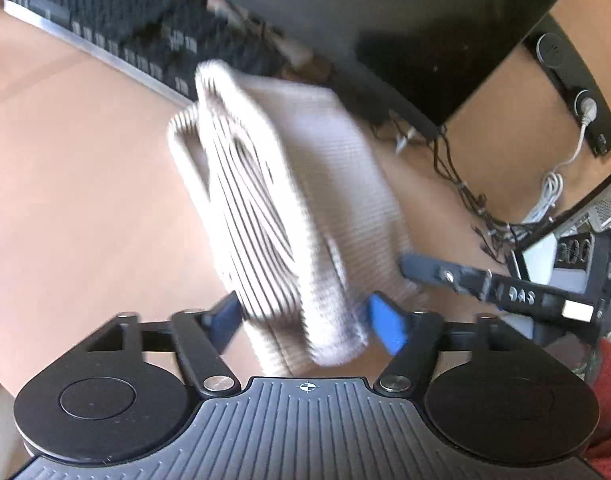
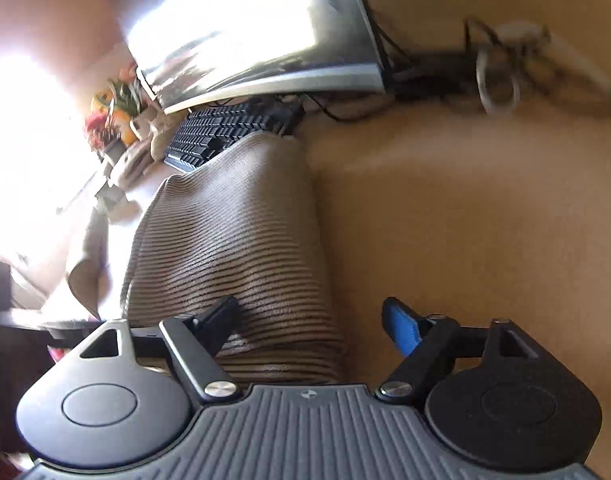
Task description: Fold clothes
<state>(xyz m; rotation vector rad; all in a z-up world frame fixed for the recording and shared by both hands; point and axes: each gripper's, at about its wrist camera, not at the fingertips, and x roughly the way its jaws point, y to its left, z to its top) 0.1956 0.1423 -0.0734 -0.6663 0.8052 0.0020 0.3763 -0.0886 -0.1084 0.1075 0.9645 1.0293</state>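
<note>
Striped knit fabric, a cream-and-dark ribbed garment (image 1: 273, 200), is seen bunched and lifted off the tan worktop (image 1: 77, 184), one thick end hanging between the blue pads of the left tool (image 1: 305, 320). The pads appear to be pinching that bundle, though motion blur leaves the contact uncertain. In the right wrist view the same garment (image 2: 233, 240) is draped away toward the keyboard (image 2: 217, 132); the right tool (image 2: 309, 320) is spread, its dark finger (image 2: 221, 320) lying over the cloth and its blue finger (image 2: 401, 328) standing clear over bare worktop, so nothing is gripped there.

A slip is the likely fault: the bundle is thick and layered, so inner folds could be shed if the pinch is loose. With only one end held, the fold may skew. The far hem lies against the keyboard and could snag on it. A monitor (image 2: 265, 32) stands behind, and cables (image 1: 465, 184) trail at the worktop's edge.
</note>
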